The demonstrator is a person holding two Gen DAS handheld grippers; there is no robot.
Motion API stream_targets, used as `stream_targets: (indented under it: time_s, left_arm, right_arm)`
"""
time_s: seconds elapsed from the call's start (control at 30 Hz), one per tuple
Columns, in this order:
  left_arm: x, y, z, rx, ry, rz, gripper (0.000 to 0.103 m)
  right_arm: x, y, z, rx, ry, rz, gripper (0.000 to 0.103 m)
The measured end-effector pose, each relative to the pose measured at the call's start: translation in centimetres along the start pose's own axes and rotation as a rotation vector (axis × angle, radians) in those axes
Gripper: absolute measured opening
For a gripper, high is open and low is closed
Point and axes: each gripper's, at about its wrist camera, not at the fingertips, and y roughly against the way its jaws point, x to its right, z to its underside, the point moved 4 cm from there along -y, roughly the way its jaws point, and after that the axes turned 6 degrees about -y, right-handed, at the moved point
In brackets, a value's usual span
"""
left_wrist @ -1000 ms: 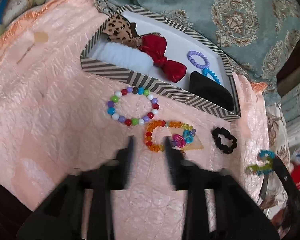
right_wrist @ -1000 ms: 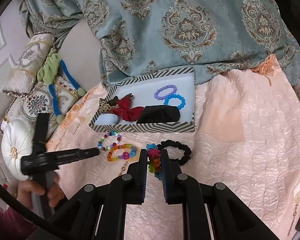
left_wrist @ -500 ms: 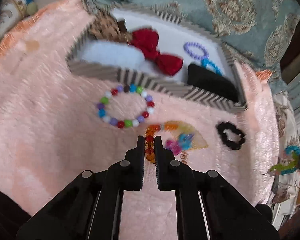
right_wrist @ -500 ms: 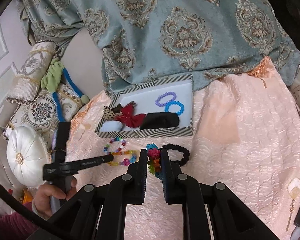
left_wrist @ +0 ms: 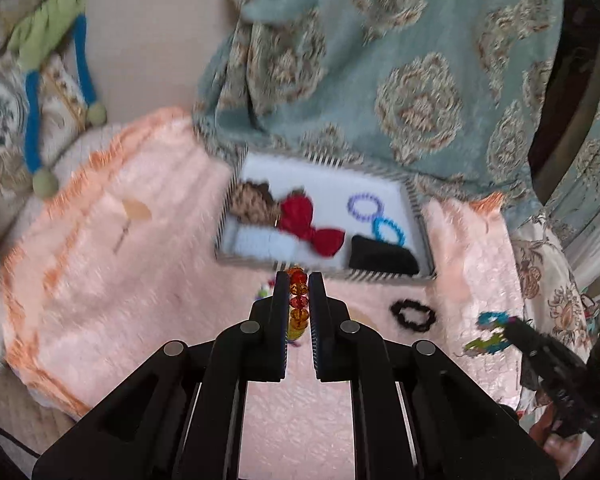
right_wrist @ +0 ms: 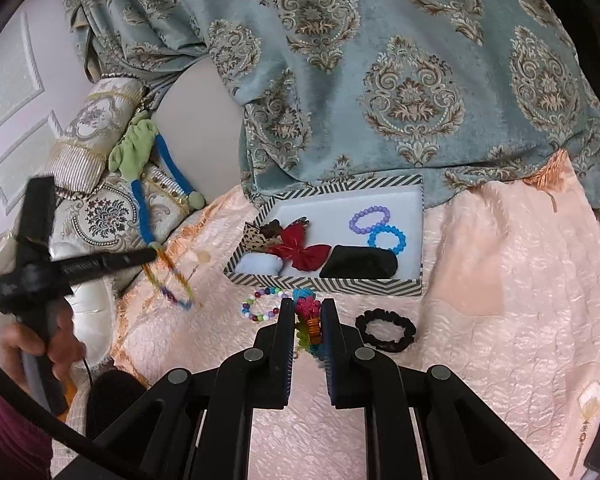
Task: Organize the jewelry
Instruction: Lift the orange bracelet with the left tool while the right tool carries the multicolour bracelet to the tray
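Note:
My left gripper [left_wrist: 299,280] is shut on an orange-and-red bead bracelet [left_wrist: 299,302], lifted off the peach blanket [left_wrist: 140,280]. In the right wrist view the bracelet [right_wrist: 174,284] dangles from the left gripper [right_wrist: 153,255]. My right gripper [right_wrist: 307,305] is shut on a pink, teal and green tasselled bracelet [right_wrist: 306,312], a little above the blanket. The striped tray [right_wrist: 324,285] lies beyond both, holding a red bow [right_wrist: 300,250], purple bracelet [right_wrist: 370,219], blue bracelet [right_wrist: 388,239] and black pouch [right_wrist: 360,266]. A multicoloured bead bracelet [right_wrist: 260,307] and black scrunchie [right_wrist: 386,329] lie in front of it.
A teal patterned cloth [right_wrist: 380,80] hangs behind the tray. Embroidered pillows [right_wrist: 100,208] and a green-and-blue cord [right_wrist: 140,184] crowd the left. The blanket's fringed edge [left_wrist: 28,320] runs down the left side. A person's hand [right_wrist: 40,344] grips the left gripper's handle.
The left gripper closed on the orange bead bracelet and raised it off the blanket. The right gripper rose slightly, still holding the tasselled bracelet.

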Motion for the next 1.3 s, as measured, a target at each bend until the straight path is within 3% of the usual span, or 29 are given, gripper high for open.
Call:
stream_targets:
  time_s: [0.27, 0.53, 0.83, 1.3]
  left_arm:
    - [1.5, -0.9, -1.2, 0.016, -0.057, 0.040, 0.008]
    - [2.0, -4.3, -1.7, -0.020, -0.069, 0.057, 0.008]
    - [0.5, -8.4, -4.0, -0.055, -0.056, 0.012, 0.008]
    - [-0.8, -15.9, -9.0, -0.103, -0.064, -0.042, 0.008]
  right_arm:
    - [-0.5, 0.2, -1.2, -0.009, 0.006, 0.057, 0.012]
    - [-1.9, -1.7, -4.0, -0.013, 0.036, 0.083, 0.012]
    - [-2.4, -7.2, -7.4, -0.063, 0.082, 0.068, 0.012]
    - [0.5, -17.5, -12.3, -0.152, 0.077, 0.059, 0.012]
